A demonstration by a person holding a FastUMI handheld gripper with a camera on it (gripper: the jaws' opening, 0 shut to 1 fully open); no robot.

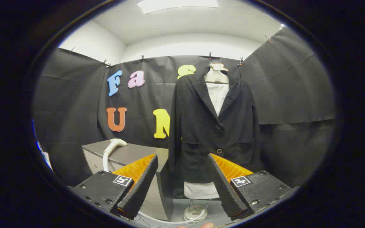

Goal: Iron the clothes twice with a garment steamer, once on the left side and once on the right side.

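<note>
A black blazer point(214, 129) hangs on a white mannequin torso point(216, 77) well beyond my fingers, buttoned, its front facing me. The white steamer head point(114, 145) lies on a grey table point(138, 153) to the left of the blazer, its white hose point(105, 160) dropping over the table's front. My gripper point(182, 172) stands open, with nothing between its fingers. Through the gap between them I see the blazer's lower part and the mannequin's white base cover point(200, 190).
The mannequin stands on a round stand point(195, 213) on the floor, with the white hose running past it. Black cloth walls close the booth behind and to the right. The grey table's corner lies just ahead of my left finger.
</note>
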